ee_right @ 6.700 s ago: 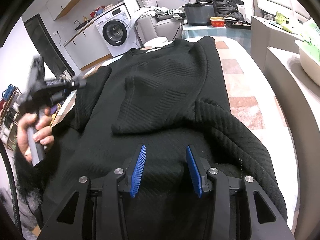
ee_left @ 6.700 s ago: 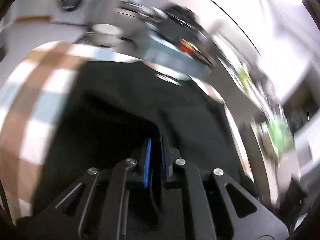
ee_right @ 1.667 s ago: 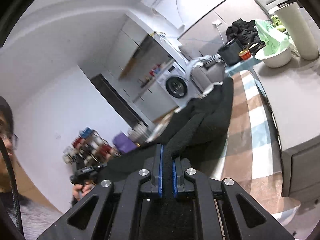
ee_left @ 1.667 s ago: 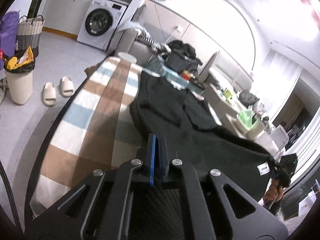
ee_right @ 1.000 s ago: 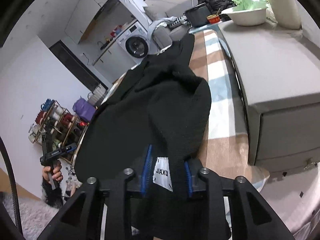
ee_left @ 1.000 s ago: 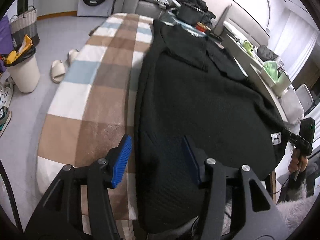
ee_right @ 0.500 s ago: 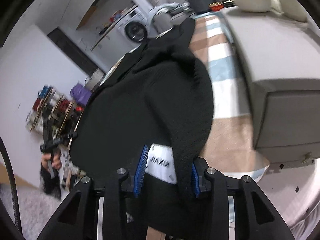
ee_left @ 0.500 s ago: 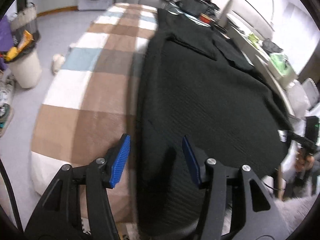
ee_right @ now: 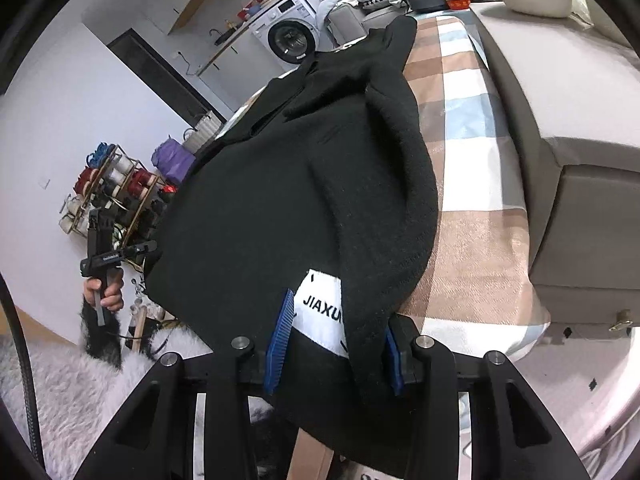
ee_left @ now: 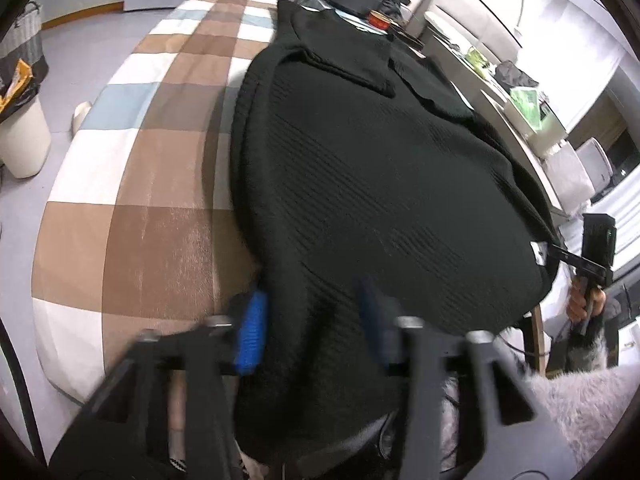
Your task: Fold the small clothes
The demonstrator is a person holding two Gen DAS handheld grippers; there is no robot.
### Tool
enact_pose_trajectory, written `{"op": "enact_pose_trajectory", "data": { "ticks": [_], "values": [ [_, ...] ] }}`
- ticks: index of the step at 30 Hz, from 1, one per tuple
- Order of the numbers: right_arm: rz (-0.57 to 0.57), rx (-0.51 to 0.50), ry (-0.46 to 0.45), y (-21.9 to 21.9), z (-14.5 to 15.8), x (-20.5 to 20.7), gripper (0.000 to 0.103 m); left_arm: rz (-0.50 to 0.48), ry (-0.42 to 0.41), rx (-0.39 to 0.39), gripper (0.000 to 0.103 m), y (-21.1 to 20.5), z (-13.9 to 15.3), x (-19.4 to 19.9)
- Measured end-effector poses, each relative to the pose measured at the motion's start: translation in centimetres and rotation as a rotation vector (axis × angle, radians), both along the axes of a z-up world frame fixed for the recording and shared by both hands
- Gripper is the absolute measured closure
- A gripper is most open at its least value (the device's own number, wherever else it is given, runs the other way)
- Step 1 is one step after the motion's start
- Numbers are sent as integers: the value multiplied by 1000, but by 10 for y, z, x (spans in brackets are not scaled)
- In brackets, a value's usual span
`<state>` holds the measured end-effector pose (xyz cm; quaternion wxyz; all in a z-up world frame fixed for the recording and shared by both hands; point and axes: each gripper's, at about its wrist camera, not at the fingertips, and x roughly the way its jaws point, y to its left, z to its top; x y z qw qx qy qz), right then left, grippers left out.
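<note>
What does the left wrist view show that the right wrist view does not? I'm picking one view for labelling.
Only the left wrist view shows the open left hand-held gripper up close and a trash bin. Only the right wrist view shows the open right hand-held gripper straddling the white label, plus a spool rack. Both show the black sweater on the checked cloth.

Black ribbed sweater (ee_left: 360, 168), spread lengthwise along a checked brown, white and blue cover (ee_left: 132, 184). Near hem draped over the close edge. Sleeves folded across the far part. White label (ee_right: 320, 312) marked JIAXU, showing at one near corner.
</note>
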<state>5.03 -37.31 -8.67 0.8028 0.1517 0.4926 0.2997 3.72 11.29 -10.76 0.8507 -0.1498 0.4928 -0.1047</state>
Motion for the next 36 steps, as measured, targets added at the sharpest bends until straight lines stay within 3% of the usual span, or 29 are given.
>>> {"op": "enact_pose_trajectory", "data": {
  "ticks": [1,6,10,13,16,19,23,28,31,36],
  "values": [
    [-1,4,-1,1,0,1,62,6,-1,7,98,0,-1,1],
    [9,0,-24,6,2,-2,64,8,-57,11,98,-3,7,-1],
    [38,2,-129,15,14,-10,92,27,-142,-49,98,5,23,-6],
    [14,49,-274,17,36,-19,95,31,-226,-110,98,13,39,-12],
    [-21,61,-342,17,50,-20,95,48,-303,-141,98,21,56,-14],
    [-95,146,-384,7,58,-17,96,64,-348,-173,99,28,70,-11],
    [-212,251,-408,-9,63,-7,96,99,-418,-200,99,39,85,-4],
    [-337,309,-428,-20,70,16,96,163,-470,-245,99,58,95,18],
    [-408,265,-418,-18,74,40,96,200,-468,-243,99,66,99,46],
    [-514,129,-358,1,74,96,96,241,-414,-132,98,65,96,116]
  ]
}}
